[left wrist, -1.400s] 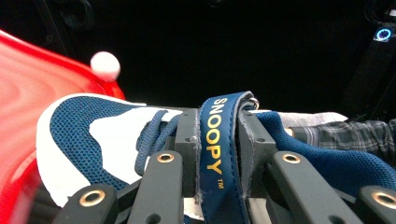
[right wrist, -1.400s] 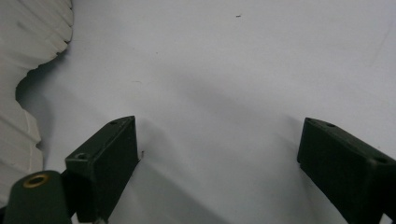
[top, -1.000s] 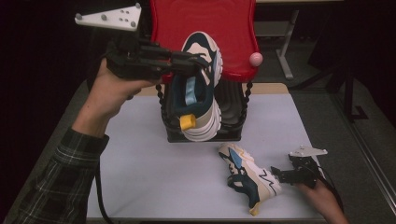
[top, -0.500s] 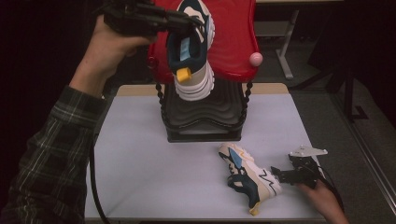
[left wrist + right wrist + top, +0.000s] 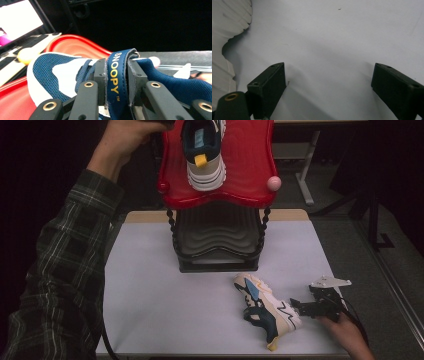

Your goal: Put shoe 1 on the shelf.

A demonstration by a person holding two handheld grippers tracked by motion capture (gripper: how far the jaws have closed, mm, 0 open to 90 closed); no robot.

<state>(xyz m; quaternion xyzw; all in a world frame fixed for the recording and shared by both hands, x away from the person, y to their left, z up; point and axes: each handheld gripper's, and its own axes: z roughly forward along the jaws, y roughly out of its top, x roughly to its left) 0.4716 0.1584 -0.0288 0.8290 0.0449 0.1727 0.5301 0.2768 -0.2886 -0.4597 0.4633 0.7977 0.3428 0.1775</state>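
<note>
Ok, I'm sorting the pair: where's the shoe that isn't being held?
In the high view, the loose shoe lies on the white table, front right, between the black rack tier and the right gripper.

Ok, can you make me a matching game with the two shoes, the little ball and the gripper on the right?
Things:
1. shoe on the table
2. lifted shoe
3. ball
4. right gripper

States:
a. pink
b. open, jaws wide apart
c. lying on its side
d. pinched by its blue SNOOPY tab in the left gripper

Pairs: 1-c, 2-d, 3-a, 4-b
</note>
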